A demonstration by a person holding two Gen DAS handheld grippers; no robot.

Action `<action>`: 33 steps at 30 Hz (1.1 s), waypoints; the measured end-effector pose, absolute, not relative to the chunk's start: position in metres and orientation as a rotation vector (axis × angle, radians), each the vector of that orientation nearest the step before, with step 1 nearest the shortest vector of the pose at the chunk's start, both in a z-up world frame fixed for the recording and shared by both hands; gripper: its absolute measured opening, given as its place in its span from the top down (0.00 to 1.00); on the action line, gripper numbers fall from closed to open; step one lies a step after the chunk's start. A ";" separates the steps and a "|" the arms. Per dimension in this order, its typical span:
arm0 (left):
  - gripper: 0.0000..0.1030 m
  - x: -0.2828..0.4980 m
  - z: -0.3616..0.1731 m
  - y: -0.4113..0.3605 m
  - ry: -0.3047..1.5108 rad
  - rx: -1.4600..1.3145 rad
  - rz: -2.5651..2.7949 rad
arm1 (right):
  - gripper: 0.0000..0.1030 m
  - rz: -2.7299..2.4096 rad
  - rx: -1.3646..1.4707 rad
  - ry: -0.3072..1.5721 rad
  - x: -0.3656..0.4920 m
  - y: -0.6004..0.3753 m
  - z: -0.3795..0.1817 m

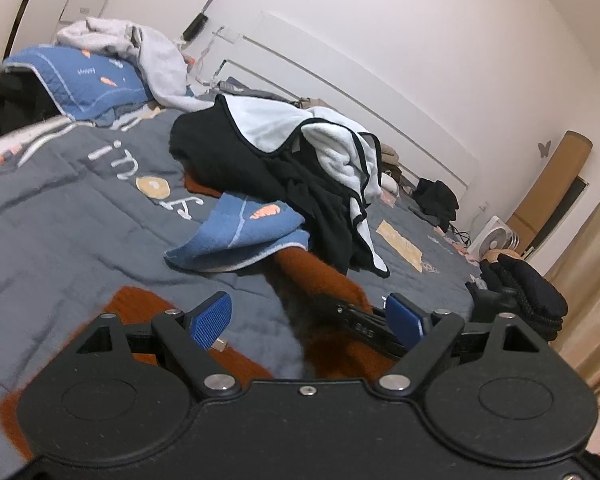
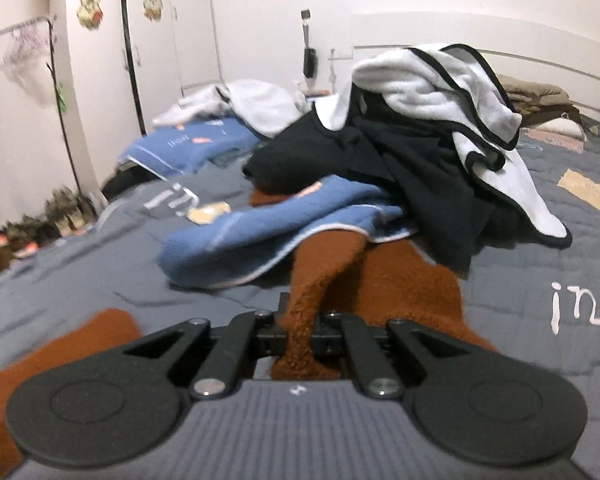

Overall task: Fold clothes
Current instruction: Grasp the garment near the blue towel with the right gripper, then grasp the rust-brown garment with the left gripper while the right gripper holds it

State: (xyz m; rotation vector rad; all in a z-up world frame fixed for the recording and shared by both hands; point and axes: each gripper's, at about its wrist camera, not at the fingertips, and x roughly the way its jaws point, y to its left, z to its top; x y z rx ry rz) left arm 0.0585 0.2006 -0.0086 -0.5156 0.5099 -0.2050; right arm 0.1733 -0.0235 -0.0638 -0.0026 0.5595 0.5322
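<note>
Left wrist view: the left hand-held gripper [image 1: 310,322] stands wide apart, empty, over the fuzzy rust-brown garment [image 1: 320,276] on the grey quilted bed [image 1: 60,220]. Right wrist view: the right hand-held gripper [image 2: 298,330] is clamped on the garment's fold, beside the blue towel [image 2: 260,232].

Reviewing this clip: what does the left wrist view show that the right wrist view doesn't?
Only the left wrist view: the open left gripper with blue pads, a white fan and a person's dark glove.

Only the right wrist view: the right gripper shut on the rust-brown garment, a row of shoes and the wardrobe.

Both: the garment, blue towel, black-and-white pile and grey quilt.
</note>
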 end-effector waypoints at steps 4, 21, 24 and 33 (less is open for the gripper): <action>0.19 0.071 -0.024 0.197 0.546 -0.585 -0.216 | 0.97 0.559 0.034 0.551 0.156 -0.030 -0.056; 0.19 0.206 -0.089 0.182 0.621 -0.856 -0.352 | 0.97 0.557 0.066 0.577 0.143 -0.055 -0.053; 0.19 0.220 -0.106 0.175 0.669 -0.853 -0.326 | 0.97 0.561 0.054 0.579 0.141 -0.058 -0.052; 0.80 0.239 -0.147 0.154 0.704 -0.992 -0.436 | 0.97 0.576 0.033 0.592 0.142 -0.052 -0.055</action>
